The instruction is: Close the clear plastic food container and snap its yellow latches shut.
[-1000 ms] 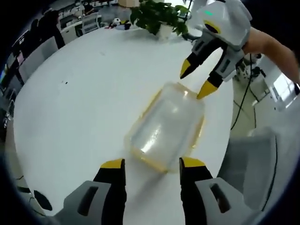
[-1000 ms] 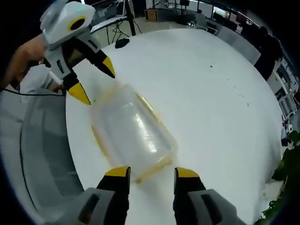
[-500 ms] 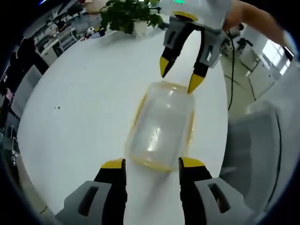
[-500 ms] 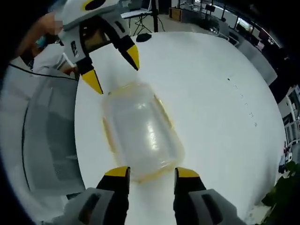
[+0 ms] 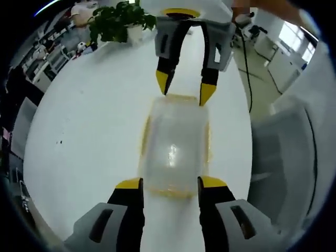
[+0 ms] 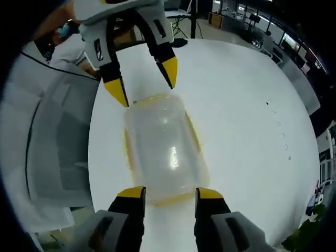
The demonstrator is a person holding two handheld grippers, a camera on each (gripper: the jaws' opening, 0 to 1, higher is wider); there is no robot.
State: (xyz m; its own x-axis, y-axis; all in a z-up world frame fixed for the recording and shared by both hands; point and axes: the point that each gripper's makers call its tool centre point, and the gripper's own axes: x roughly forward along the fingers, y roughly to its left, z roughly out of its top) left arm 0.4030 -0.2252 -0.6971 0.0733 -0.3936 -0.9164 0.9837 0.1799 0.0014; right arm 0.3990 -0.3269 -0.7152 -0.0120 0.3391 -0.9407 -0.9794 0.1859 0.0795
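- Left gripper view: the clear plastic food container point(image 5: 174, 149) lies in the centre of the frame on the round white table point(image 5: 89, 115), its long axis running from bottom to top, lid on, with yellow latches point(image 5: 143, 137) along its left and right edges.
- The left gripper point(image 5: 169, 183) rises from the bottom of the frame with its jaws spread wide, holding nothing; its yellow tips sit just beside the near end of the container.
- The right gripper point(image 5: 185, 88) comes down from the top centre, jaws wide apart and holding nothing, its yellow tips at the far end of the container; whether they touch it cannot be told.
- A potted plant point(image 5: 118, 21) stands at the upper left, at the far edge of the table.
- A grey chair point(image 5: 283, 157) sits at the right edge.
- Right gripper view: the same container point(image 6: 163, 149) lies in the centre, lengthwise up the frame, on the white table point(image 6: 247, 115).
- The right gripper point(image 6: 170, 193) enters from the bottom, jaws wide, tips just beside the near end.
- The left gripper point(image 6: 143, 80) reaches in from the upper left, jaws wide, tips at the far end.
- A grey chair point(image 6: 58, 147) fills the left side.
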